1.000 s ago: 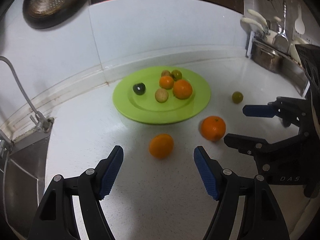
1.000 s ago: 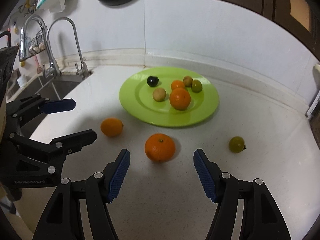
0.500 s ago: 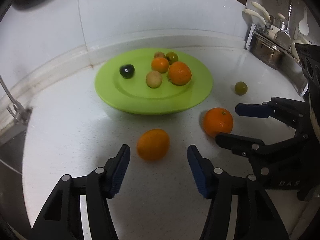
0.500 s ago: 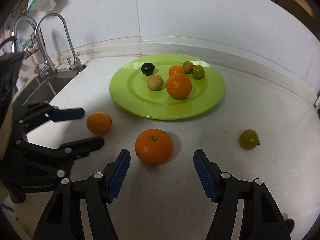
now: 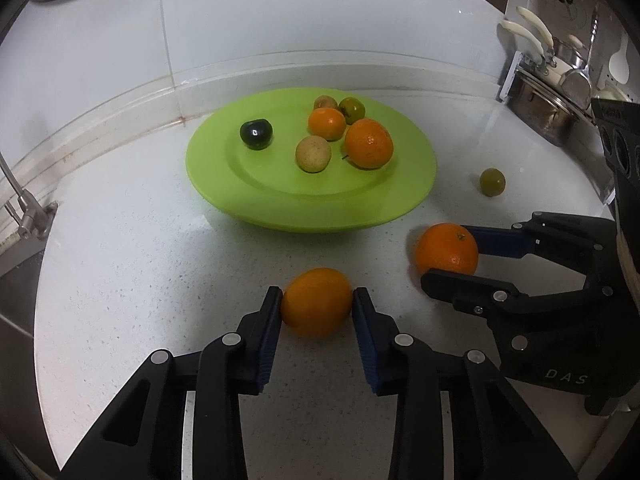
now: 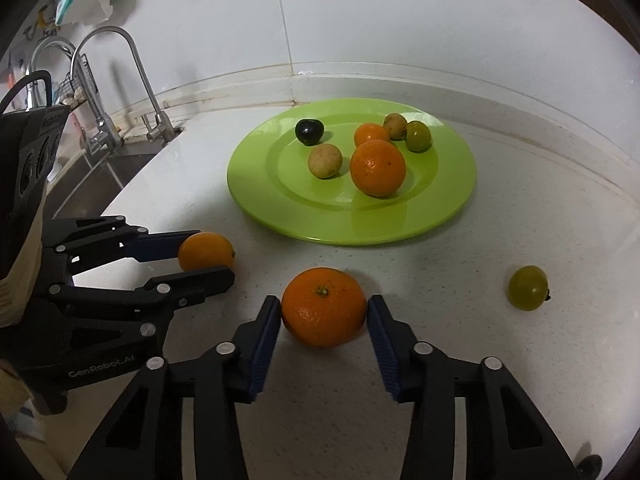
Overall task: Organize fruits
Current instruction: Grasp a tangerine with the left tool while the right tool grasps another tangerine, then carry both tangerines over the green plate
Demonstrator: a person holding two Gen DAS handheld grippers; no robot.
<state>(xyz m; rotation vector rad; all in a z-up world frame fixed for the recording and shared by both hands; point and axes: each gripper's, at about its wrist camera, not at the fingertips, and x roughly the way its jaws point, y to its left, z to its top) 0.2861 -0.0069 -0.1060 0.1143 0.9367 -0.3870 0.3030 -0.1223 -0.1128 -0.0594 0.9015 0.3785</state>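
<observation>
Now I have one fruit between each pair of tongs. My left gripper [image 5: 317, 300] is closing on the pale orange [image 5: 317, 307], blue pads touching its two sides, fruit resting on the white counter [image 5: 132, 264]. My right gripper [image 6: 323, 309] is closing on the deeper orange [image 6: 323, 305], stem up, pads against both flanks; it too sits on the counter.

From the left camera, the right gripper's orange lies at 3 o'clock of mine, just beside it. From the right camera, the left gripper's orange sits at 9 o'clock, near.

At 12 o'clock of both oranges stands the green plate [image 5: 224, 184], apart from either fruit. On it I see a big orange [image 5: 369, 143] at the centre's right, a small orange [image 5: 327, 123] touching it behind, a tan fruit [image 5: 313, 153] just left of the big one, a dark fruit [image 5: 256, 133] alone at 10 o'clock of the plate's middle, and at the far rim a brown fruit [image 5: 325, 103] touching a green one [image 5: 352, 110].

A loose green fruit [image 6: 527, 288] lies on the counter at 3 o'clock of the right gripper, well apart from the plate.

Farther out, a tap [image 6: 136, 76] and sink [image 6: 100, 168] sit at 10 o'clock in the right view; pots [image 5: 548, 100] stand at 2 o'clock in the left view. White wall [image 5: 300, 12] backs the counter.
</observation>
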